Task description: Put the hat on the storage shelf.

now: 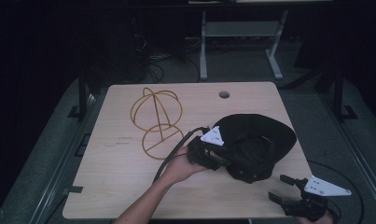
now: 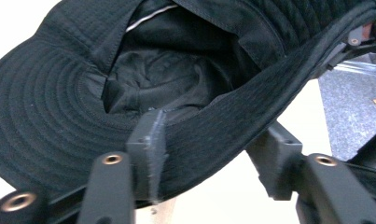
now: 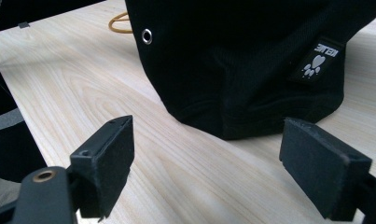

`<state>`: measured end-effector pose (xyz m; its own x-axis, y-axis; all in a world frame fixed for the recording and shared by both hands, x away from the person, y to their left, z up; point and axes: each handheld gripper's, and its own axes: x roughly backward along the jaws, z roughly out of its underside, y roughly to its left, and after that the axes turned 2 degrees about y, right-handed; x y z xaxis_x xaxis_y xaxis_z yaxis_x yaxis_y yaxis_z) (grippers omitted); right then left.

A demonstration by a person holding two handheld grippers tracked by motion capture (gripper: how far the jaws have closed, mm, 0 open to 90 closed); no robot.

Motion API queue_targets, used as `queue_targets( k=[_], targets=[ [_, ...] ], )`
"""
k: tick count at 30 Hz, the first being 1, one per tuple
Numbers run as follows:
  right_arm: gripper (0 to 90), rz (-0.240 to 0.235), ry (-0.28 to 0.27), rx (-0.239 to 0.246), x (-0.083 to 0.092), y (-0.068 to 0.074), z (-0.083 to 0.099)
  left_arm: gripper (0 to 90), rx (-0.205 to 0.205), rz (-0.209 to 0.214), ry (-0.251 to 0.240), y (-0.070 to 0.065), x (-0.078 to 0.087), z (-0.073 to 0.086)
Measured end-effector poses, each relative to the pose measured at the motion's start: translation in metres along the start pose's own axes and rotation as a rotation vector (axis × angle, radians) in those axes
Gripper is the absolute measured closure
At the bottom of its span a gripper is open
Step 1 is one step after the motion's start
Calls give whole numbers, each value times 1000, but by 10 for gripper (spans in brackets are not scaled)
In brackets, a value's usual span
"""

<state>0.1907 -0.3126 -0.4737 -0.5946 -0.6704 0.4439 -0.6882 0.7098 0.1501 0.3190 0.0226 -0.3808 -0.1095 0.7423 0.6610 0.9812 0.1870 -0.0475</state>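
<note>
A black bucket hat (image 1: 260, 140) lies on its side at the right of the wooden table (image 1: 111, 186), its opening turned toward my left gripper (image 1: 225, 161). In the left gripper view the hat's brim (image 2: 59, 93) runs slantwise between the jaws of the left gripper (image 2: 213, 126). One pad lies against the brim's inner side and the other stands apart beneath it. My right gripper (image 1: 279, 186) rests at the table's front right corner, open with nothing between its jaws. In the right gripper view the hat's crown (image 3: 241, 60) sits just beyond the right gripper (image 3: 206, 130).
A golden wire hat stand (image 1: 156, 119) stands at the back left of the table, and a bit of the stand (image 3: 118, 23) shows behind the hat. A cable hole (image 1: 224, 94) is near the far edge. The hat carries a paw-print label (image 3: 318, 60).
</note>
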Motion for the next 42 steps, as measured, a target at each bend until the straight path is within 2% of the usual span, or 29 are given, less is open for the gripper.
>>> queue_targets(
  k=[14,17,18,23,27,28,32,39,42],
  targets=[
    [173,5,1,-1,-1,-1,0,724,45,48,-42,-4,9,25],
    [173,3,-3,-2,-2,1,-1,757,53,53,-51,-5,9,27],
    [171,4,-9,1,-3,3,-2,770,69,65,-63,-6,8,27],
    [171,12,-21,6,-7,6,-4,828,71,79,-80,-11,8,25],
    [168,17,-23,4,-9,4,-5,845,87,92,-110,-11,11,24],
    [168,19,-37,-4,-11,1,-7,847,101,99,-122,-11,13,24],
    [168,30,-67,-19,-15,-4,-14,848,112,112,-142,-9,17,26],
    [175,27,-82,-43,-28,-11,-19,848,122,128,-165,-6,21,31],
    [215,14,-96,-51,-31,-12,-18,848,120,129,-171,-7,22,33]
  ],
)
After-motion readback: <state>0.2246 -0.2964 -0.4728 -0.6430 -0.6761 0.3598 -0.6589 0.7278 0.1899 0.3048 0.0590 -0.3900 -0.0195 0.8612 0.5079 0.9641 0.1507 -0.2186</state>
